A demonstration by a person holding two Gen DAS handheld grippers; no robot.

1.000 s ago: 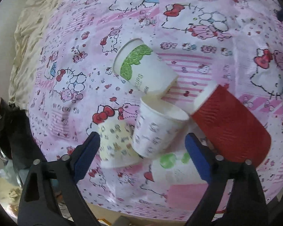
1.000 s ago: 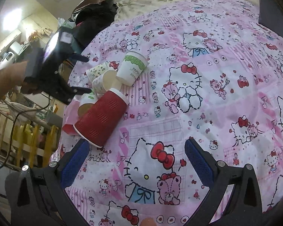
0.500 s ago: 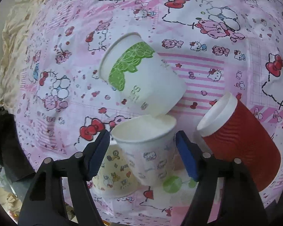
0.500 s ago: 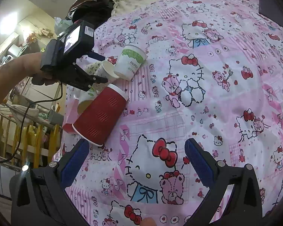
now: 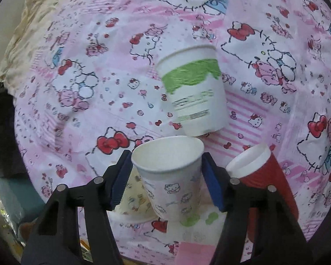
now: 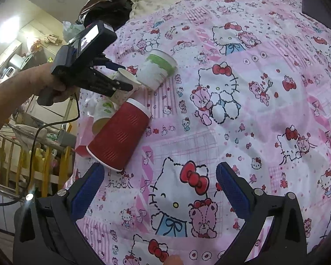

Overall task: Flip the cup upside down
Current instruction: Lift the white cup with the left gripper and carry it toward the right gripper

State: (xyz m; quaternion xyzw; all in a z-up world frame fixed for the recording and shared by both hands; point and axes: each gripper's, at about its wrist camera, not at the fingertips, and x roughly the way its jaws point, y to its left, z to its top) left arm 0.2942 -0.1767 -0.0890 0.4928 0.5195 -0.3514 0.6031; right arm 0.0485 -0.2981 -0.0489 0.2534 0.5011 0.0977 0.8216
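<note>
My left gripper (image 5: 166,172) is shut on a small white Hello Kitty paper cup (image 5: 172,183), mouth up and tilted, lifted a little off the bed. It also shows in the right wrist view (image 6: 124,84), held in the left gripper (image 6: 121,81). A green-banded white cup (image 5: 194,92) lies on its side just beyond it. A red ribbed cup (image 5: 264,176) lies on its side at the right. A yellowish patterned cup (image 5: 134,201) sits below the held cup. My right gripper (image 6: 160,187) is open and empty above the bedsheet.
The pink Hello Kitty bedsheet (image 6: 253,110) covers the bed. A cup with green dots (image 6: 103,112) lies by the red cup (image 6: 119,137). The bed's left edge drops to a wooden railing (image 6: 33,161). Dark bags (image 6: 108,6) sit at the far corner.
My left gripper closed on the Hello Kitty cup and raised it, tipping its mouth upward. The green-banded cup shifted slightly. The right gripper stayed almost still.
</note>
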